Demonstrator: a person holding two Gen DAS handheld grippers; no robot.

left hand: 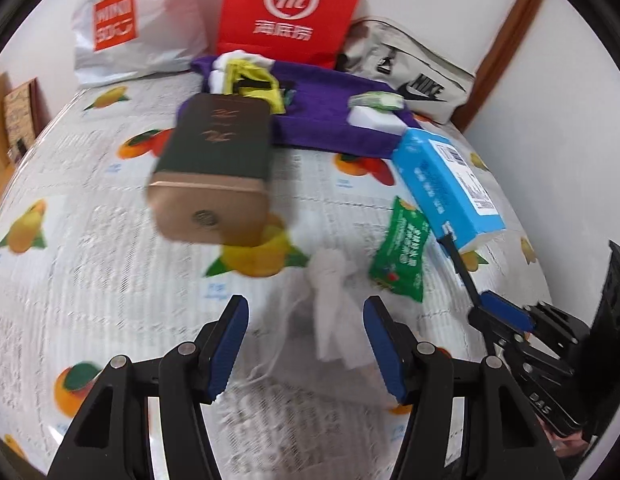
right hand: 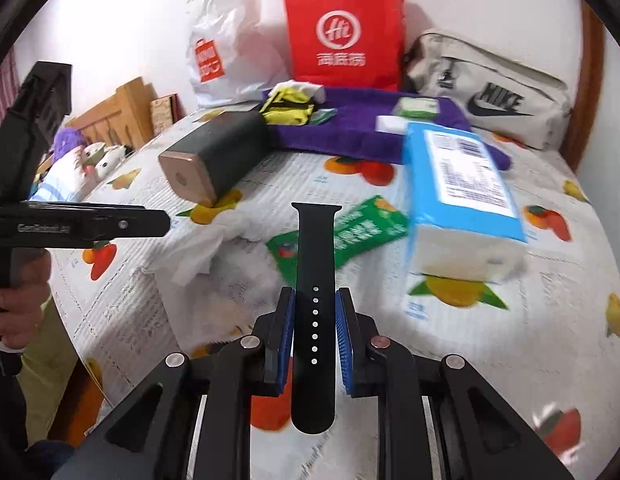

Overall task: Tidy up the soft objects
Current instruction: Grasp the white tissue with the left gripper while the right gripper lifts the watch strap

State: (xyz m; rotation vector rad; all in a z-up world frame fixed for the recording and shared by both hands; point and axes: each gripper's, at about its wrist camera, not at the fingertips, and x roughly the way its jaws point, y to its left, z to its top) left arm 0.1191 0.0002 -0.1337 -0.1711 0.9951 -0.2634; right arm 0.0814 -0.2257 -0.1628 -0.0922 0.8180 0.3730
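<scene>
My left gripper (left hand: 306, 320) is open and points down at the bed. A crumpled white tissue (left hand: 330, 292) lies just ahead of it, between the lines of its two blue pads, which do not press on it. My right gripper (right hand: 314, 300) is shut on a black watch strap (right hand: 314, 264), which sticks out forward above the bed. The left wrist view shows that gripper (left hand: 482, 300) at the right with the strap (left hand: 458, 256). A green packet (right hand: 350, 232) lies under the strap's far end, beside the tissue (right hand: 198, 256).
A blue tissue pack (right hand: 462, 184), a dark box with a gold end (right hand: 214, 156) and a purple towel (right hand: 350, 128) bearing small items lie on the fruit-print bedcover (right hand: 510, 340). A red bag (right hand: 342, 32), a white bag (right hand: 226, 40) and a Nike pouch (right hand: 490, 88) stand by the wall. Plush toys (right hand: 82, 156) are at left.
</scene>
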